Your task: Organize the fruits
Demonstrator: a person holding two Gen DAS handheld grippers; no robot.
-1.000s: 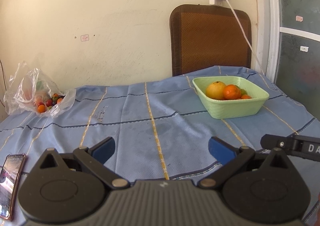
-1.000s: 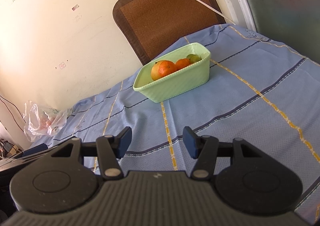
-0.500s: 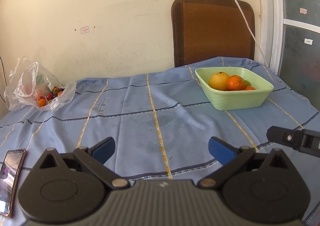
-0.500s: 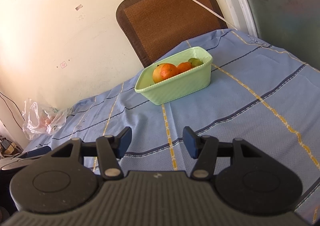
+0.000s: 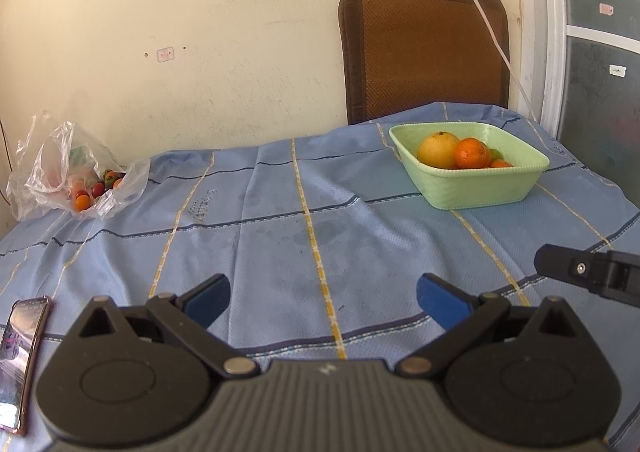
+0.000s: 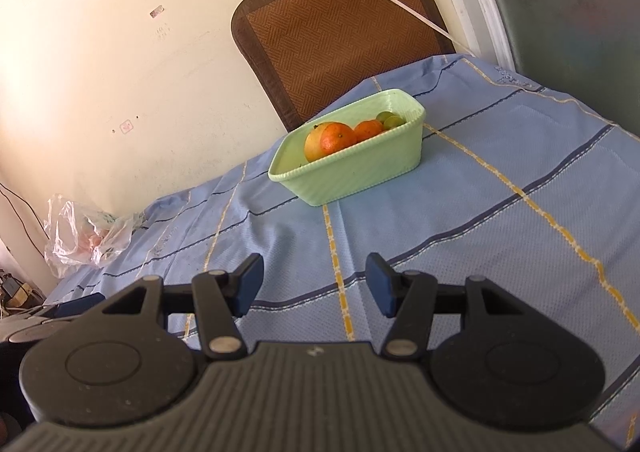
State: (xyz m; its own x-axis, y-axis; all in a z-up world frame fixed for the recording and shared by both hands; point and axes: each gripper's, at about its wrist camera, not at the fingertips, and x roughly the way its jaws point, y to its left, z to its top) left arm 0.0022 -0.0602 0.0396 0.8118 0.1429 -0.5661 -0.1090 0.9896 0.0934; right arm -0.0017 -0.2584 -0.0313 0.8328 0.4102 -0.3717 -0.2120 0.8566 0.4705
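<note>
Since the earlier frames both grippers have been drawn back a little from the far edge of the desk, so the green basket (image 5: 472, 188) sits slightly further off and higher in each view.

In the left wrist view, the left gripper (image 5: 322, 298) is held low over the near edge of the blue cloth, its fingers (image 5: 208, 298) spread wide and grasping nothing. The basket stands toward the far right corner and already holds a yellow-orange citrus (image 5: 438, 150), an orange (image 5: 472, 153) and smaller fruits behind. A plastic bag (image 5: 68, 172) at the far left edge is seen with small red and orange fruits spilling from its mouth — these appear to be what is left to move. A phone (image 5: 22, 352) lies at the near left edge.

In the right wrist view, the right gripper (image 6: 316, 288) is likewise released and empty, pointed at the basket — about half done, it is judged.
</note>
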